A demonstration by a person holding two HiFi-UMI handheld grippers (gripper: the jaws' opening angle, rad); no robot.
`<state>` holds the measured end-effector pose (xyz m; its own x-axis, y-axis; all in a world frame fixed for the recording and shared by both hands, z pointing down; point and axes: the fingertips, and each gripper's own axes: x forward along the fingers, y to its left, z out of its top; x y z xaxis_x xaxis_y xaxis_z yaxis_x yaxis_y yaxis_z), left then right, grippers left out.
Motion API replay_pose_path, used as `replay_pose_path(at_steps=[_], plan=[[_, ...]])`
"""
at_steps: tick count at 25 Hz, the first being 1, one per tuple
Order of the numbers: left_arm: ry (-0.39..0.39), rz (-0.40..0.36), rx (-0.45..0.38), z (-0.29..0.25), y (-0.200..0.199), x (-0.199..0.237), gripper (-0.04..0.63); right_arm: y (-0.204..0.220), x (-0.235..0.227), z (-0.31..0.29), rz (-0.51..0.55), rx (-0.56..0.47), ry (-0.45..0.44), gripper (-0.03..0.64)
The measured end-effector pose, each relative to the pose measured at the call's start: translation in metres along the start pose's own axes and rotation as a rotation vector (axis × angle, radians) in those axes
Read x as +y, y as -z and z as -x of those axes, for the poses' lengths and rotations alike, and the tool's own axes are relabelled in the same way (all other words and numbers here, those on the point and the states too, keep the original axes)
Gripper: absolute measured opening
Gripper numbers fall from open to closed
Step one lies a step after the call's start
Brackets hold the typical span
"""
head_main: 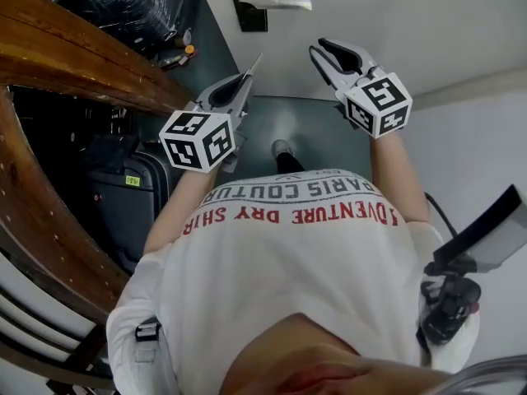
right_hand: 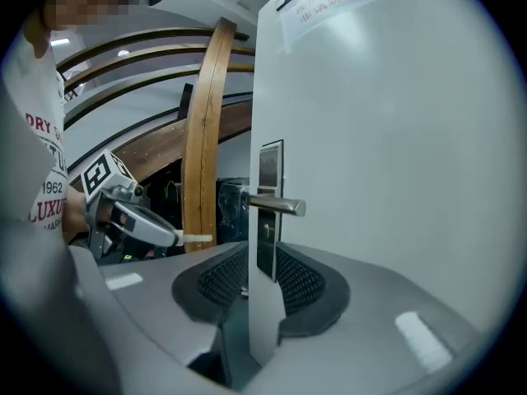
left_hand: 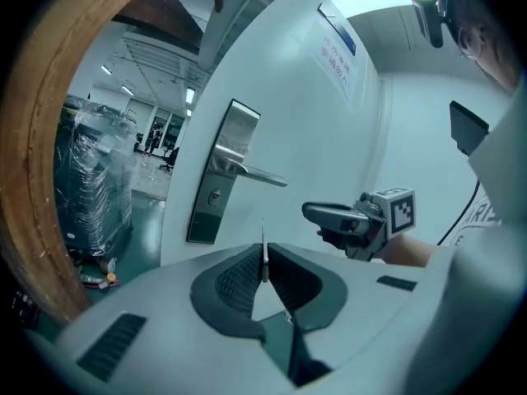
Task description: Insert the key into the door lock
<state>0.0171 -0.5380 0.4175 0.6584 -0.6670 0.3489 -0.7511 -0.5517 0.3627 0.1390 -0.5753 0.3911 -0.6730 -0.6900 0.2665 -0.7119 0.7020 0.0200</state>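
Observation:
The white door (left_hand: 288,113) stands ahead, with a steel lock plate (left_hand: 218,175), a lever handle (left_hand: 251,171) and a small keyhole (left_hand: 215,195) below the lever. My left gripper (left_hand: 263,270) is shut on the key (left_hand: 263,249), whose thin blade sticks up edge-on, short of the door. In the head view that gripper (head_main: 247,81) and the key (head_main: 254,64) point at the lock plate (head_main: 247,6). My right gripper (head_main: 325,52) hovers to the right, open and holding nothing. In the right gripper view the door's edge (right_hand: 265,220) lines up with its jaw gap (right_hand: 262,278).
A curved wooden rail (head_main: 74,64) runs along the left, with a dark suitcase (head_main: 123,196) under it. A plastic-wrapped stack (left_hand: 90,179) stands on the green floor beyond the door. The person's foot (head_main: 282,149) is below the grippers.

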Motion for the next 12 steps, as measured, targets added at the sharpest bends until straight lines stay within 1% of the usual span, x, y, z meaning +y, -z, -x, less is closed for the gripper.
replay_pose_path(at_steps=[3, 6, 9, 12], plan=[[0.008, 0.010, 0.002, -0.008, -0.001, 0.001, 0.023, -0.020, -0.023, -0.021, 0.043, -0.012, -0.006, 0.160], [0.007, 0.021, 0.013, -0.016, 0.002, 0.007, 0.023, -0.037, -0.042, -0.038, 0.063, -0.049, 0.000, 0.195], [-0.003, 0.040, 0.017, -0.024, 0.004, 0.016, 0.023, -0.044, -0.046, -0.056, 0.086, -0.065, -0.019, 0.198], [-0.008, 0.057, 0.014, -0.026, 0.003, 0.020, 0.023, -0.046, -0.049, -0.062, 0.103, -0.068, -0.002, 0.195]])
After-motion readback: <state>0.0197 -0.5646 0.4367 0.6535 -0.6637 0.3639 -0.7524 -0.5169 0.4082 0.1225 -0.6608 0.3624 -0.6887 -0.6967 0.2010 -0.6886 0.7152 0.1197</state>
